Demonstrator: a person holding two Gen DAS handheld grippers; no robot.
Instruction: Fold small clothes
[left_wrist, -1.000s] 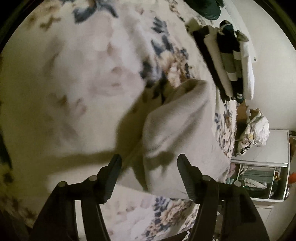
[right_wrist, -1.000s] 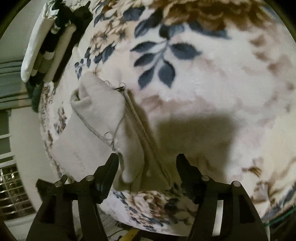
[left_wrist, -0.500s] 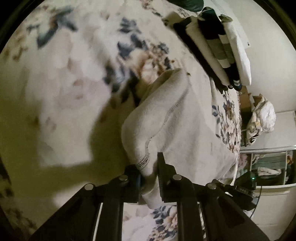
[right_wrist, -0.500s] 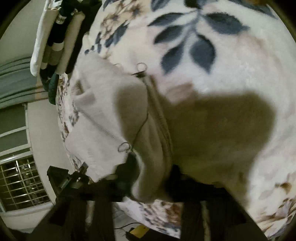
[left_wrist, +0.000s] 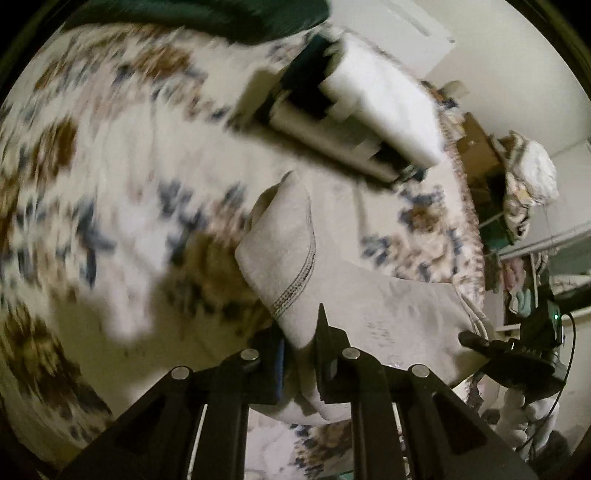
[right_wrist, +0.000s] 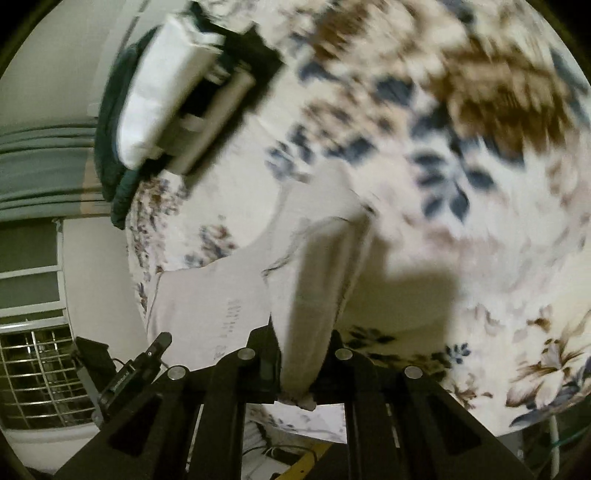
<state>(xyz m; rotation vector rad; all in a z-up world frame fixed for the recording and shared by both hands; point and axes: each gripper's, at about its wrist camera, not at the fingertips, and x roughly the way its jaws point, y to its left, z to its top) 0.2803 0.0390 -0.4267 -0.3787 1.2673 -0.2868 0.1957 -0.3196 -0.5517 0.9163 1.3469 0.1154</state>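
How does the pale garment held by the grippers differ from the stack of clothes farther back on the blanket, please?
The pale garment is one loose, partly folded piece; the stack of clothes is several pieces laid together. The garment is plain pale grey, while the stack mixes white and dark bands. The garment is pinched by the left gripper and the right gripper; the stack lies untouched. Both rest on the floral blanket.

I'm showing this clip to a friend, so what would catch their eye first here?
Probably the pale grey garment pinched in both claws, left claw and right claw, lifted over the floral blanket. Next, the blurred stack of folded clothes at the blanket's far edge.
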